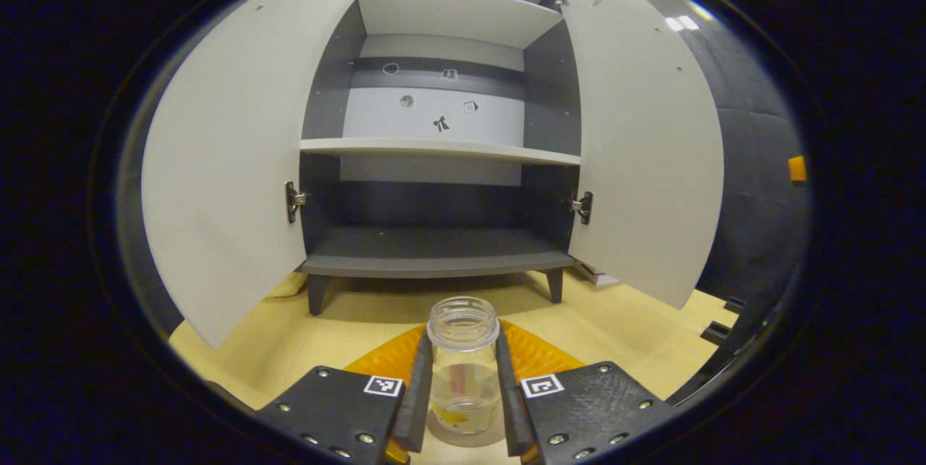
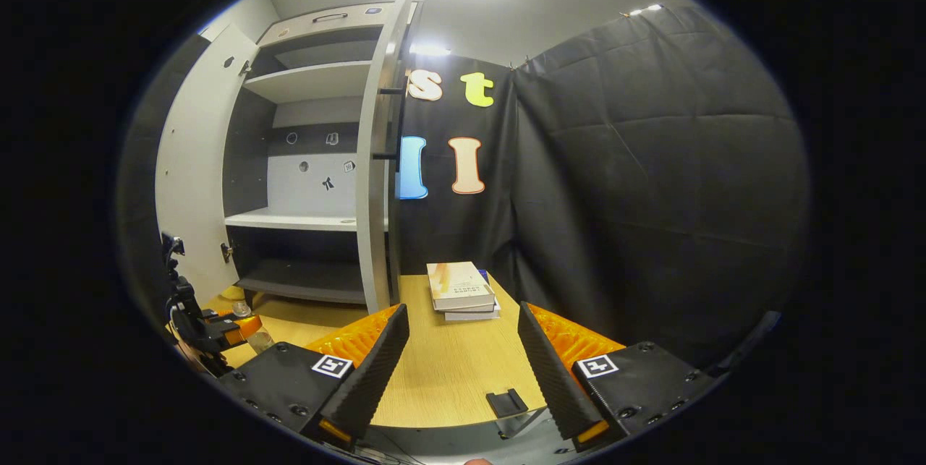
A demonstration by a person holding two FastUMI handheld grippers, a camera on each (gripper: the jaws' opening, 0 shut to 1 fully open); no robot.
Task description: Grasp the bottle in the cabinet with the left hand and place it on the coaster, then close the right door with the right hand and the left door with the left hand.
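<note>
We saw the left gripper (image 1: 464,407) clamped on the clear, lidless plastic bottle (image 1: 463,367) at the bottom centre of its view, before the open grey cabinet (image 1: 434,252). The right gripper (image 2: 463,371) stood open over the wooden table (image 2: 448,371).

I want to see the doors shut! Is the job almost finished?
Not yet. The bottle is out of the cabinet, and the left tongs are shut on it above the table. I can't tell if it rests on the coaster. The right tongs hang open and empty. The right door and left door are both wide open.
</note>
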